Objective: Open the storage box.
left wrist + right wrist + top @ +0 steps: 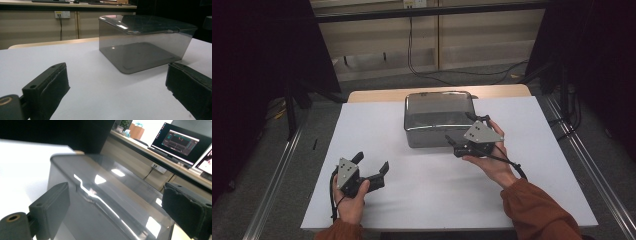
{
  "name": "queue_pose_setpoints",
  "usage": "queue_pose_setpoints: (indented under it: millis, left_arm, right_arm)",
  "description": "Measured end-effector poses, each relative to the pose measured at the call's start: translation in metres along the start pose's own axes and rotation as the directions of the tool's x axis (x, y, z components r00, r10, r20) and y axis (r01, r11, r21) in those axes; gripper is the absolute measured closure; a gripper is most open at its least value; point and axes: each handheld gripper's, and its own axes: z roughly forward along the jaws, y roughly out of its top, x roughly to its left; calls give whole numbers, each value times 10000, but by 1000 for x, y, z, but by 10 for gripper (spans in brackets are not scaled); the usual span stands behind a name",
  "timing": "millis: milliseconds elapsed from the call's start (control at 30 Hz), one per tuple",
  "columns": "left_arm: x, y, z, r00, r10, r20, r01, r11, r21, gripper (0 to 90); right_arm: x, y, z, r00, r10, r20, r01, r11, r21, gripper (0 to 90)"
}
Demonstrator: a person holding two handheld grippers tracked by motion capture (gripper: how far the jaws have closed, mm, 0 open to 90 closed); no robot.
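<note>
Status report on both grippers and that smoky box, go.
Left gripper open, low over white table, holding nothing. Right gripper open at near right corner of lidded smoky plastic box, not yet gripping. Nothing in the way.

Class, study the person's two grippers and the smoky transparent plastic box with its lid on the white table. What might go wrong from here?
1. The right gripper, jaws open at the near right corner of the smoky transparent plastic box, may slip on the glossy lid.
2. The box looks empty and light, so a one-sided push may slide it across the white table.
3. The left gripper hovers apart, open, not steadying it.
</note>
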Motion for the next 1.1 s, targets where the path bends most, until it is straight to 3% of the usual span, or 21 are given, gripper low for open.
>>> queue_pose_setpoints:
  millis: [100, 200, 233, 267, 367, 400, 467, 500, 533, 600, 633, 733, 767, 800, 833, 900, 933, 967, 1000, 1033, 1100]
  left_arm:
    - [0, 0, 0, 10000, -18, 3, 18, 10000, -1, 43]
    - [0, 0, 0, 10000, -54, -9, 54, 10000, 15, 42]
    - [0, 0, 0, 10000, -54, -9, 54, 10000, 15, 42]
    - [0, 0, 1, 10000, -53, -9, 53, 10000, 36, 42]
    - [0, 0, 1, 10000, -43, -30, 43, 10000, 27, 42]
    - [0, 0, 1, 10000, -61, -15, 61, 10000, 9, 42]
    - [1, 0, 1, 10000, 17, -13, -16, 10000, 81, 42]
    - [1, 0, 1, 10000, 17, -13, -16, 10000, 81, 42]
    - [1, 0, 1, 10000, 19, -20, -18, 10000, 66, 42]
    - [1, 0, 1, 10000, 38, -7, -38, 10000, 80, 42]
    - [0, 0, 1, 10000, 23, -29, -23, 10000, 65, 42]
    - [1, 0, 1, 10000, 57, -1, -57, 9999, 90, 42]
    - [1, 0, 1, 10000, 57, -1, -57, 9999, 90, 42]
    - [0, 0, 1, 10000, 54, 18, -54, 9999, 95, 42]
    - [0, 0, 1, 10000, 54, 18, -54, 9999, 95, 42]
    - [1, 0, 1, 10000, 65, 15, -65, 10000, 70, 42]
    - [1, 0, 1, 10000, 64, 1, -64, 10000, 72, 42]
    - [1, 0, 1, 10000, 64, 1, -64, 10000, 72, 42]
    - [1, 0, 1, 10000, 24, 21, -24, 10000, 51, 42]
    - [1, 0, 1, 10000, 24, 21, -24, 10000, 51, 42]
    - [2, 0, 0, 10000, 41, -13, -41, 10000, 46, 42]
  right_arm:
    - [3, 0, 1, 9988, -478, 66, 477, 9988, 81, 83]
    - [8, 2, 5, 9914, -1310, 75, 1308, 9912, 205, 100]
    - [8, 2, 5, 9914, -1310, 75, 1308, 9912, 205, 100]
    - [11, 4, 7, 9843, -1756, 189, 1751, 9842, 275, 106]
    - [13, 4, 9, 9762, -2153, 247, 2146, 9763, 293, 121]
    - [17, 2, 10, 9629, -2684, 268, 2672, 9628, 399, 137]
    - [20, 0, 11, 9509, -3084, 271, 3066, 9502, 561, 153]
    - [20, 0, 11, 9509, -3084, 271, 3066, 9502, 561, 153]
    - [23, -1, 13, 9331, -3585, 276, 3560, 9319, 693, 174]
    - [26, -1, 14, 9151, -4012, 390, 3975, 9142, 783, 180]
    - [26, -1, 14, 9151, -4012, 390, 3975, 9142, 783, 180]
    - [32, -1, 19, 8659, -4980, 469, 4919, 8647, 1018, 248]
    - [32, -1, 19, 8659, -4980, 469, 4919, 8647, 1018, 248]
    - [36, -1, 22, 8345, -5489, 479, 5414, 8330, 1137, 270]
    - [36, -1, 22, 8345, -5489, 479, 5414, 8330, 1137, 270]
    - [39, -1, 25, 8057, -5904, 467, 5813, 8035, 1285, 312]
    - [42, -2, 26, 7814, -6220, 497, 6115, 7793, 1370, 336]
    - [43, -2, 27, 7687, -6378, 487, 6264, 7660, 1444, 351]
    - [44, -3, 28, 7622, -6458, 452, 6344, 7590, 1464, 358]
    - [44, -3, 28, 7622, -6458, 452, 6344, 7590, 1464, 358]
    - [47, -5, 31, 7401, -6718, 318, 6592, 7340, 1635, 420]
